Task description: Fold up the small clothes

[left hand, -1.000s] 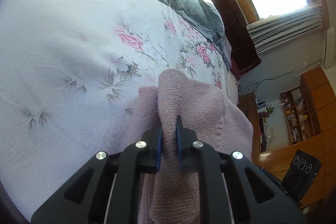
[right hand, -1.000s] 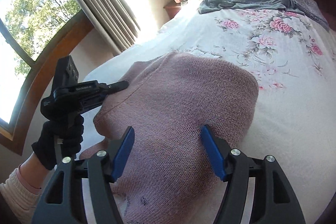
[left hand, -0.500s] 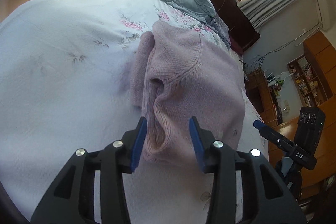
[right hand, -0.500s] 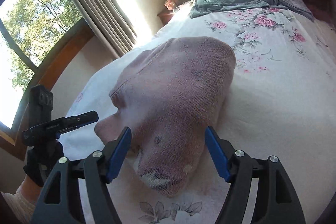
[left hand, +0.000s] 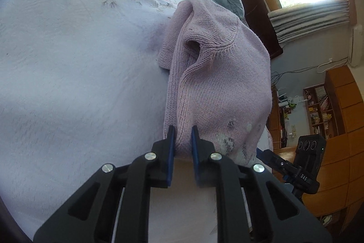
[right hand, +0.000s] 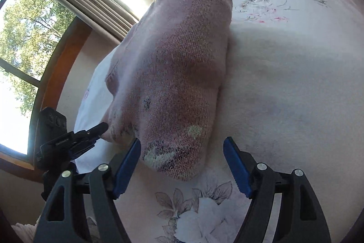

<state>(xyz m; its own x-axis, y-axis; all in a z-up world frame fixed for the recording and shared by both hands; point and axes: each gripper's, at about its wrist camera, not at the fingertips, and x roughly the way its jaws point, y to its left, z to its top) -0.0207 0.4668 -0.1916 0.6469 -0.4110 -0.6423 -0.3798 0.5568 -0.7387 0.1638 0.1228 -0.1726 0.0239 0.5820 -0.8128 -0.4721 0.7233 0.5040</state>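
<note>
Pink knit sweater: small, ribbed along one edge, with white and dark flecked patterning near its close end. Folded into a bunched, elongated bundle, one rounded opening showing on top. Lies on the white floral bedspread, lengthwise toward the headboard.

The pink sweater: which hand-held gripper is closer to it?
Left. The left hand-held gripper is pinching the pink sweater at its near edge; the right hand-held gripper is open around its near end.
</note>
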